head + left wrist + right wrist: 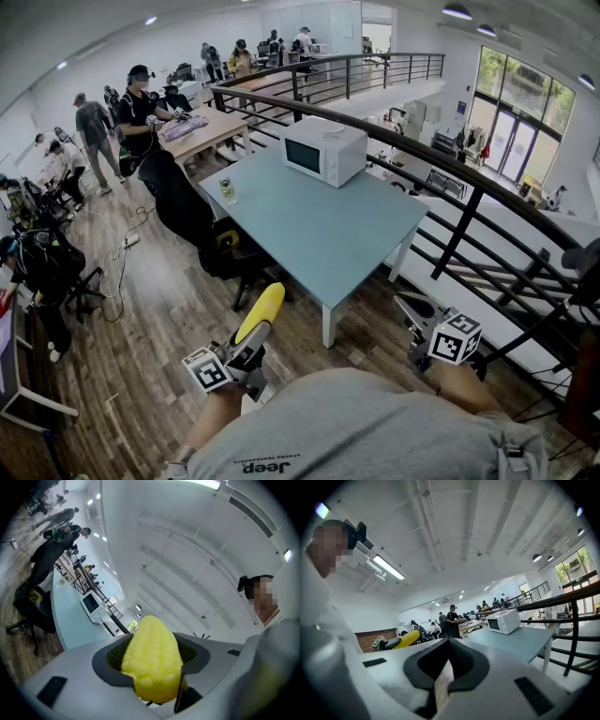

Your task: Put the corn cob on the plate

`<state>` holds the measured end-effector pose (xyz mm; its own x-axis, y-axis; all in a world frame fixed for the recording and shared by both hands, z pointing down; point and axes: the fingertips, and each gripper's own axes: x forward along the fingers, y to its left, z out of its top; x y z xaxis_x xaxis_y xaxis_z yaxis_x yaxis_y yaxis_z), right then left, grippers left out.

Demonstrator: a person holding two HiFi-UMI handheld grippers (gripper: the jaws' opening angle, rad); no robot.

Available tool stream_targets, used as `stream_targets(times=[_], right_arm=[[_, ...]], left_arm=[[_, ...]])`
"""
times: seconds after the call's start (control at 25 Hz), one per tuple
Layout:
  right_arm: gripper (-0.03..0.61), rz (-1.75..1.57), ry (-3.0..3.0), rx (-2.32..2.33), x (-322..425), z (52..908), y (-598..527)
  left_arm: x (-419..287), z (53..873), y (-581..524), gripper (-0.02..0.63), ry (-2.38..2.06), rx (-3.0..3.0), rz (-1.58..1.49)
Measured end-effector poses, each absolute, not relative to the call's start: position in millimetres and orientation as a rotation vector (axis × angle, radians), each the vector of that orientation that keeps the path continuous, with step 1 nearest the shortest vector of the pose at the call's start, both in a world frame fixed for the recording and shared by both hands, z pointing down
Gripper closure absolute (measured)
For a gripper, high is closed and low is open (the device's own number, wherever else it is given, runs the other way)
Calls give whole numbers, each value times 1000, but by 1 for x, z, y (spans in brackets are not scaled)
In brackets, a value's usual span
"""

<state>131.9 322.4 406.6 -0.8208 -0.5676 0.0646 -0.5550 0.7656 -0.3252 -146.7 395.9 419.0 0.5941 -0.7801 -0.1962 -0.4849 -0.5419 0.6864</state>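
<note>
Slip risk: my left tongs [251,339] clamp yellow plastic corn cob [262,309] by one end, cd pivot out; right tongs [412,317] together, empty.

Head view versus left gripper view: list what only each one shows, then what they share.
Only the head view: the right gripper with its marker cube, and a small jar on the table. Only the left gripper view: the dark ribbed pads pressing on the corn, and the person's black head-mounted camera. Both: the yellow corn cob in the left gripper, the white microwave oven and the pale blue rectangular table.
</note>
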Motion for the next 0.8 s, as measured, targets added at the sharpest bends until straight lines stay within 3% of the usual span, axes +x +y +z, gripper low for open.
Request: stream_targets(times=[0.8], right_arm=[[568,-527,2901,-886,197,399,306]], left_arm=[[-69,414,377,367,-976,2232,-666]])
